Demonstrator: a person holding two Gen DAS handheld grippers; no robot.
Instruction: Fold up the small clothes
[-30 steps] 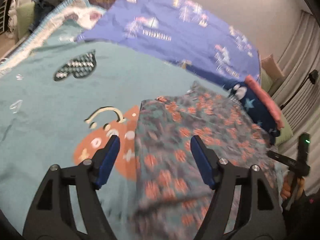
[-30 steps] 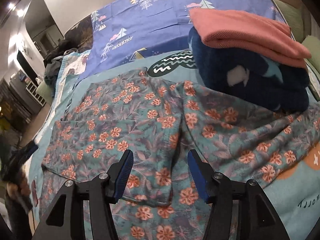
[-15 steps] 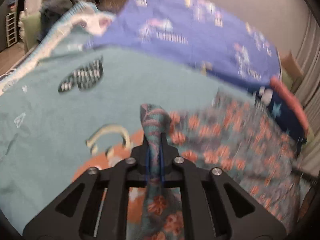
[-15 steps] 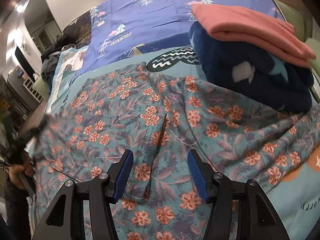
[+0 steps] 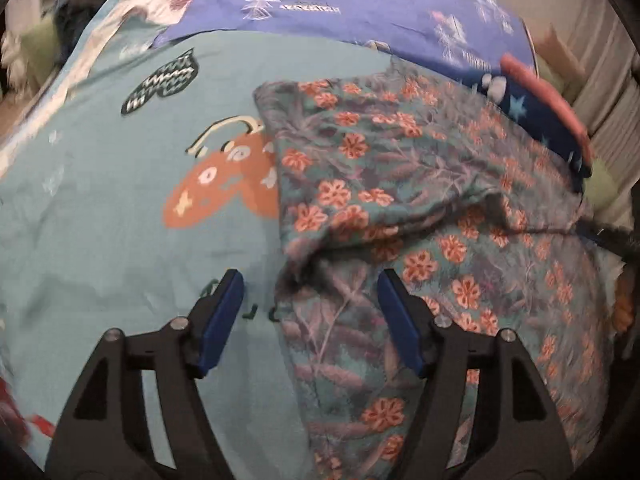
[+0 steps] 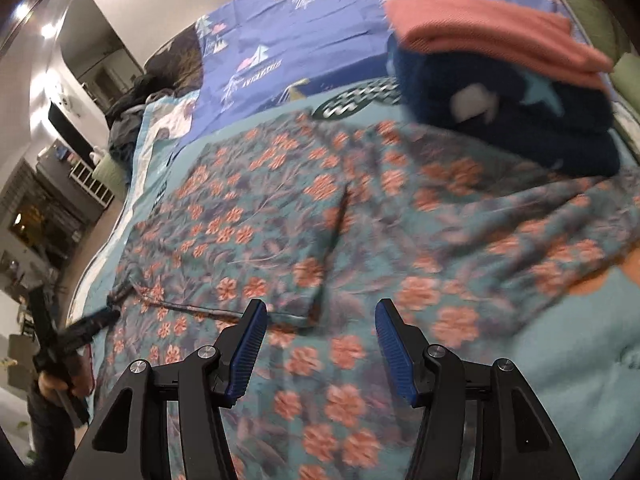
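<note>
Both your left tongs (image 5: 310, 316) and right tongs (image 6: 320, 346) are spread, empty; the loose floral garment (image 5: 400, 208) fold may slump if nudged.

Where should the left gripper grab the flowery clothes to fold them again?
Probably at the bunched corner of the flowery garment, just ahead of the open left gripper. The cloth humps up off the teal blanket there, so one finger can slide underneath. Come in low from the bare blanket side, where nothing lies in the way.
</note>
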